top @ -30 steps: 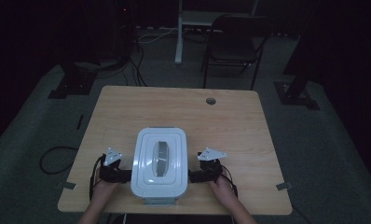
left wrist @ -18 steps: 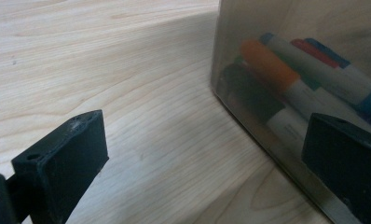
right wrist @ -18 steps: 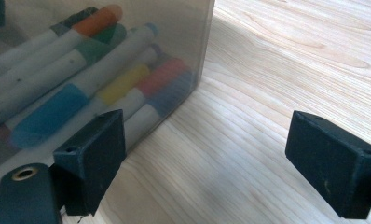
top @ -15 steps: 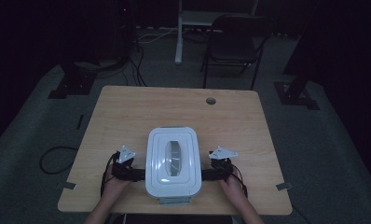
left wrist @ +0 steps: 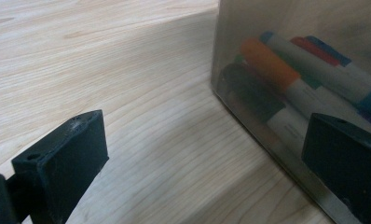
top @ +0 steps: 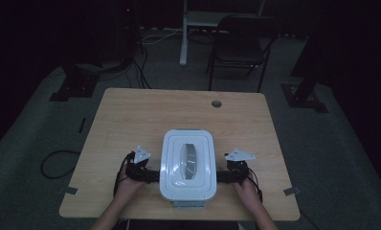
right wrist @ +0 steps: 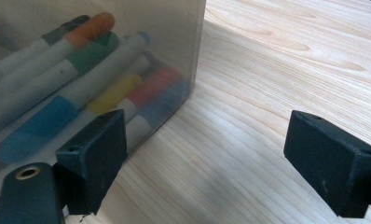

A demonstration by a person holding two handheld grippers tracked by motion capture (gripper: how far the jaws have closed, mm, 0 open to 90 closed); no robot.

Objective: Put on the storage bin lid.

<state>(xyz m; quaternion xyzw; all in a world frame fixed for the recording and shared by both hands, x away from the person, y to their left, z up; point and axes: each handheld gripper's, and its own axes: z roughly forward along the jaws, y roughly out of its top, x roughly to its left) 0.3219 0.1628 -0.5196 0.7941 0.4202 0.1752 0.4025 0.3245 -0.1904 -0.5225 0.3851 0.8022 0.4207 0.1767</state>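
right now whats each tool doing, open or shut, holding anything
Left tool: open, holding nothing, beside the clear box of markers.
Right tool: open, holding nothing, at the box's other side.

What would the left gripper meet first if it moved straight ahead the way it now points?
Probably the clear box of markers. The left gripper is open, and its right jaw already stands before the box's side wall, so that jaw would likely touch first. The left jaw faces bare table.

A light wooden table (top: pixel 131 120) stands on dark carpet and has a small round hole (top: pixel 216 103) near its far edge. A white-lidded plastic box (top: pixel 187 163) of markers (right wrist: pixel 72 88) rests on its near half.
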